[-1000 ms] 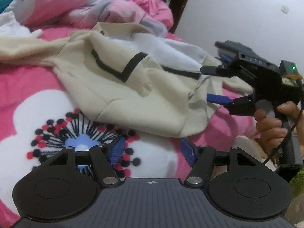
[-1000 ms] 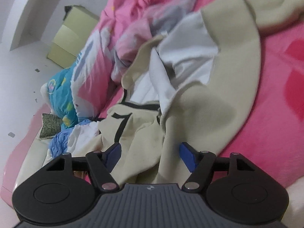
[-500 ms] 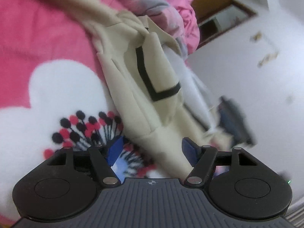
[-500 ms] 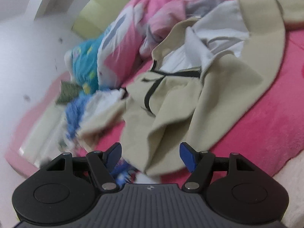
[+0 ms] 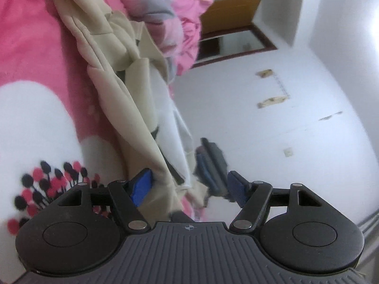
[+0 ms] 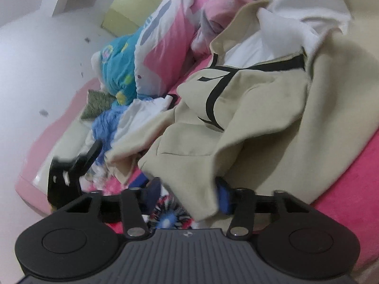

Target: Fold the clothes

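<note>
Cream garment (black trim, white lining) lies crumpled on the pink bedspread. The right gripper has a lower corner of the cloth between its blue pads, jaws closing on it. The left gripper stands apart and opening, a hem edge lying against its left pad without being pinched.
</note>
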`<state>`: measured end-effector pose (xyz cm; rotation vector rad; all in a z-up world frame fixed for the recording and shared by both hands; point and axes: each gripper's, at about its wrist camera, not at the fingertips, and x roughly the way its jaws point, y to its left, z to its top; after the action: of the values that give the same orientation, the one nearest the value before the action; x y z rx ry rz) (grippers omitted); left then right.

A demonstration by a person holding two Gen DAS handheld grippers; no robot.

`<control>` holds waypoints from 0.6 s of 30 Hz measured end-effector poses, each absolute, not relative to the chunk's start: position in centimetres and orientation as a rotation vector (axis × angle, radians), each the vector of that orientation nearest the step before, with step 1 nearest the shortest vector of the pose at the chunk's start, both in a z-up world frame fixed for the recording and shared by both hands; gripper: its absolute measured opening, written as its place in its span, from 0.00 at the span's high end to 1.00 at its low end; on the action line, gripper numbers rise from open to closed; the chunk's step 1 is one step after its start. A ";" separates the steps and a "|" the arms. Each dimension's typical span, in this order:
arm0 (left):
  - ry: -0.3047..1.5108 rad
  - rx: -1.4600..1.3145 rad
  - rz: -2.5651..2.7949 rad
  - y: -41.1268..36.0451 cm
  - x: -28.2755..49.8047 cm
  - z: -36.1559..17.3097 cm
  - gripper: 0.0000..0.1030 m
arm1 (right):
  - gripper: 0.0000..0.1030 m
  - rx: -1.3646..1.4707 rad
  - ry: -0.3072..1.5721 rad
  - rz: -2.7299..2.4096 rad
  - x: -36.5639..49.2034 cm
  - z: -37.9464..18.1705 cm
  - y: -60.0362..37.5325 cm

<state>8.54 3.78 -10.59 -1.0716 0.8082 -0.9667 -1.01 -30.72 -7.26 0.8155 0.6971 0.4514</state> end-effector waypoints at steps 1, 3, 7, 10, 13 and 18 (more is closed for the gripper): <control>0.821 -1.067 -0.955 3.7 8.3 -11.0 0.30 | 0.71 0.891 0.693 0.472 -0.9 -7.6 -31.2; 0.842 -1.064 -0.941 3.5 7.9 -11.9 0.30 | 0.81 1.038 0.649 0.532 -0.7 -8.0 -32.3; 0.827 -1.052 -0.929 2.5 7.5 -12.8 0.30 | 0.87 1.250 0.519 0.649 -0.7 -7.6 -34.1; 0.810 -1.031 -0.919 1.8 7.3 -12.6 0.32 | 0.87 1.268 0.519 0.628 -0.2 -7.7 -34.5; 0.804 -1.018 -0.914 1.9 6.9 -12.3 0.48 | 0.87 1.259 0.562 0.584 -0.4 -8.5 -34.2; 0.869 -0.948 -0.853 3.3 5.7 -11.8 0.84 | 0.87 1.195 0.631 0.561 -1.2 -9.0 -32.6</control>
<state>5.66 3.32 -11.81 -0.9481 0.8687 -0.8533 -1.24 -32.56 -9.04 1.1951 0.6311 0.5610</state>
